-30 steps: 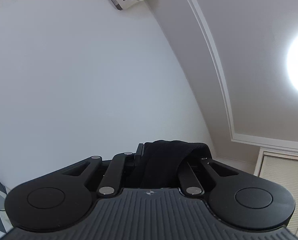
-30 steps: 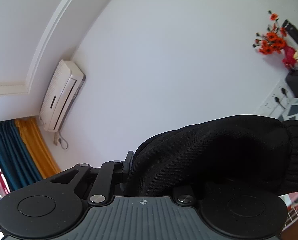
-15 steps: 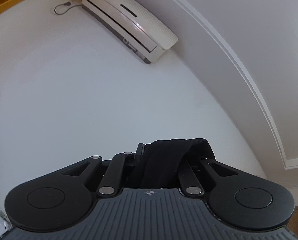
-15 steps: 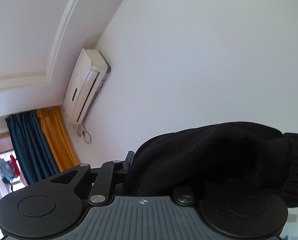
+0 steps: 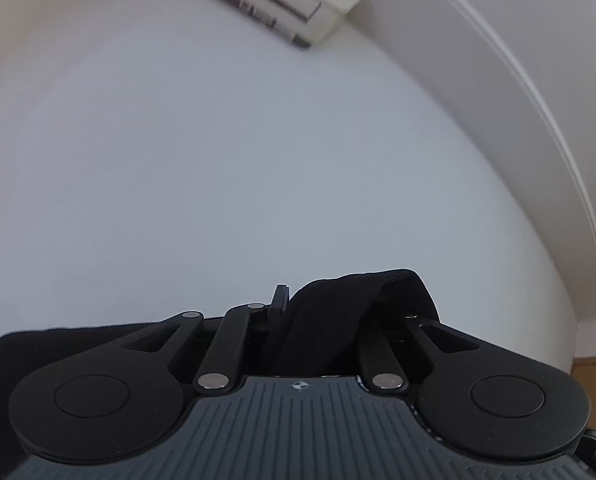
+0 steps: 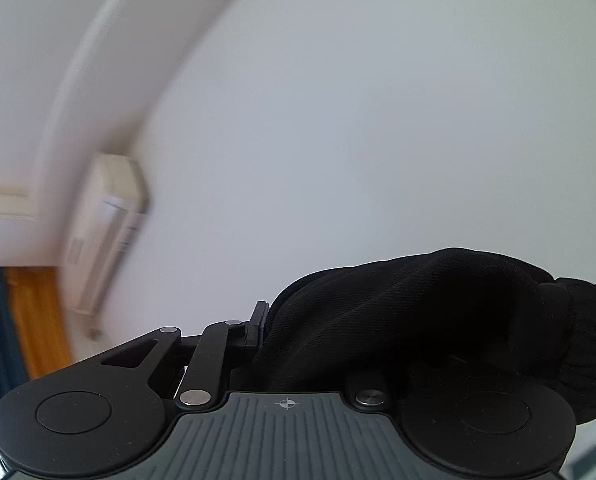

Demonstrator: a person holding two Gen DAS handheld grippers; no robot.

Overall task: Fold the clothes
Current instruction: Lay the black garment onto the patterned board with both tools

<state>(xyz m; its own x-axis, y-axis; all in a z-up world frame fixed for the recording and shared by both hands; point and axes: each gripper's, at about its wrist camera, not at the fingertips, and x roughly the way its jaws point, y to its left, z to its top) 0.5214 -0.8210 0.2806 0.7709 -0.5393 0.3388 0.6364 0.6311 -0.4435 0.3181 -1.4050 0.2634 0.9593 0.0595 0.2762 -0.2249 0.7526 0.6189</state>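
Left gripper (image 5: 298, 320): jaws narrow, clamped on a bunched fold of the black garment (image 5: 350, 312), raised toward the wall below the air conditioner (image 5: 281, 4). Right gripper (image 6: 281, 340): likewise nearly closed, pinching thicker cloth (image 6: 398, 320) with a ribbed cuff (image 6: 582, 340) spilling to its right. Judgement: the fabric is soft, light and limp and will sag between the grips; hold it at hems and corners, not mid-panel.
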